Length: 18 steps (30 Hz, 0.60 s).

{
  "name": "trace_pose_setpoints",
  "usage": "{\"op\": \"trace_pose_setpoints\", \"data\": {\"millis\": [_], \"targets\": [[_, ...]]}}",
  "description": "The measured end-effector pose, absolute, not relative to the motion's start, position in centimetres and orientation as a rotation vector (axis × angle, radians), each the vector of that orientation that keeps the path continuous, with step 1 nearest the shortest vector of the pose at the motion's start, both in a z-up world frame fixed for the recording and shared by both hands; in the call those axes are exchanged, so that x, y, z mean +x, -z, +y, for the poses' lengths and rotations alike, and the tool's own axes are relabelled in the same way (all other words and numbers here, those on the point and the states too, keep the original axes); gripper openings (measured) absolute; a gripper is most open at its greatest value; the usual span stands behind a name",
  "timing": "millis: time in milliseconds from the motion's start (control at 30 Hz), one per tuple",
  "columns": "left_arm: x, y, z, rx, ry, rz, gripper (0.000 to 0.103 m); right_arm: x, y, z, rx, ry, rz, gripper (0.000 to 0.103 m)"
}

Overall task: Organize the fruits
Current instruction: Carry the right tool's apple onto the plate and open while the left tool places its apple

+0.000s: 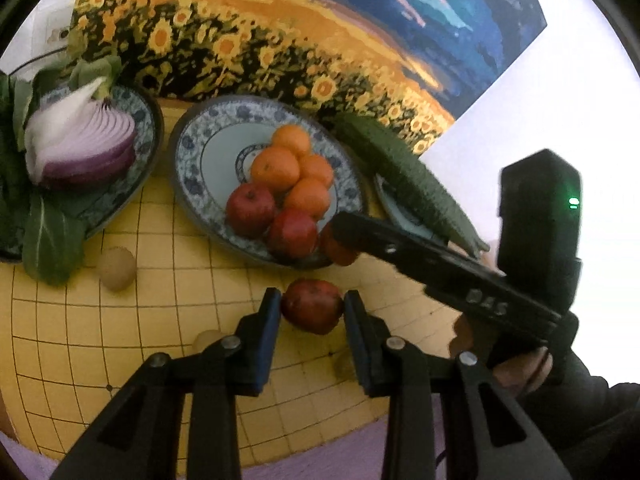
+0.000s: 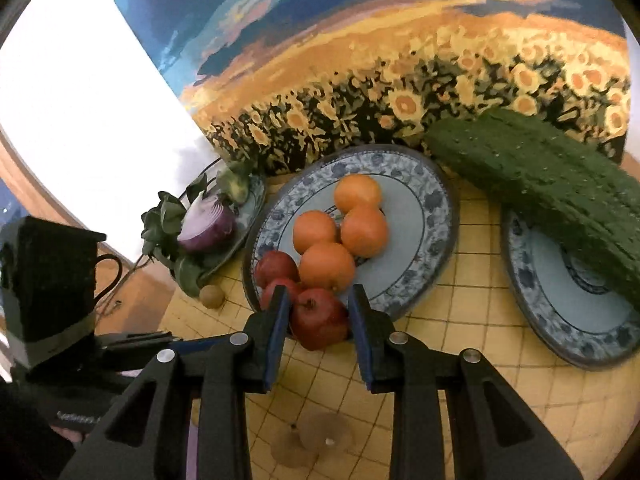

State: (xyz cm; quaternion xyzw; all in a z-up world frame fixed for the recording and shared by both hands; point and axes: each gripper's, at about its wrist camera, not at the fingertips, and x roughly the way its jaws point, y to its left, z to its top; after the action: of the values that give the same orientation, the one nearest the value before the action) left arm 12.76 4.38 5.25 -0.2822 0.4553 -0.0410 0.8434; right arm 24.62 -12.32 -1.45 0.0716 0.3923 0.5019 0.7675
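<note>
Two red apples are in play, one per gripper. Left gripper [image 1: 312,312]: fingers pinching a red apple [image 1: 313,310] on both sides, just short of the fruit plate [image 1: 192,160]; can't tell if the apple rests on the counter [image 1: 152,320] or is lifted. Right gripper [image 2: 318,316]: fingers close against a second red apple [image 2: 320,318] at the plate's near rim; in the left wrist view that apple is mostly hidden behind the right gripper's finger.

Hard to read: two pale round shapes by the left fingers are blurred, can't identify. Small brown round fruit [image 1: 117,268] on the counter near the leafy greens [image 1: 48,236], type unclear. Cucumber [image 2: 544,184] is cut off at the right edge in the right wrist view, lying tilted across a second patterned plate [image 2: 560,320]. Third plate [image 1: 140,120] holds a halved red onion [image 1: 84,144] and the greens, partly cropped at the left.

Surface: yellow counter with a dark grid, purple edge at the front. Sunflower painting [image 1: 280,40] leans behind the plates, white wall beside it.

Fruit plate holds four oranges [image 2: 328,266] and two more red apples [image 1: 250,208], clustered on its near side.
</note>
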Motion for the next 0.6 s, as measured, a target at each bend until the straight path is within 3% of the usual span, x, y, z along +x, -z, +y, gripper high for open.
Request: {"op": "trace_pose_setpoints", "data": {"millis": [133,267,467,600], "targets": [[13.1,-5.8,4.1,-0.600,0.068,0.929,0.034,25.5,2.0,-11.6,0.170,-1.131,0.889,0.034],[13.6,-5.9,3.4,-0.581,0.053,0.917,0.034,26.1,2.2,-12.7,0.230,-1.183,0.916,0.048],[14.5,-7.3,1.1,-0.541,0.074,0.869,0.034,26.9,2.1,-16.8,0.340,-1.140,0.901,0.049],[16.3,-8.2,-1.6,-0.369,-0.014,0.823,0.034,26.9,2.2,-19.1,0.375,-1.106,0.896,0.049]]}}
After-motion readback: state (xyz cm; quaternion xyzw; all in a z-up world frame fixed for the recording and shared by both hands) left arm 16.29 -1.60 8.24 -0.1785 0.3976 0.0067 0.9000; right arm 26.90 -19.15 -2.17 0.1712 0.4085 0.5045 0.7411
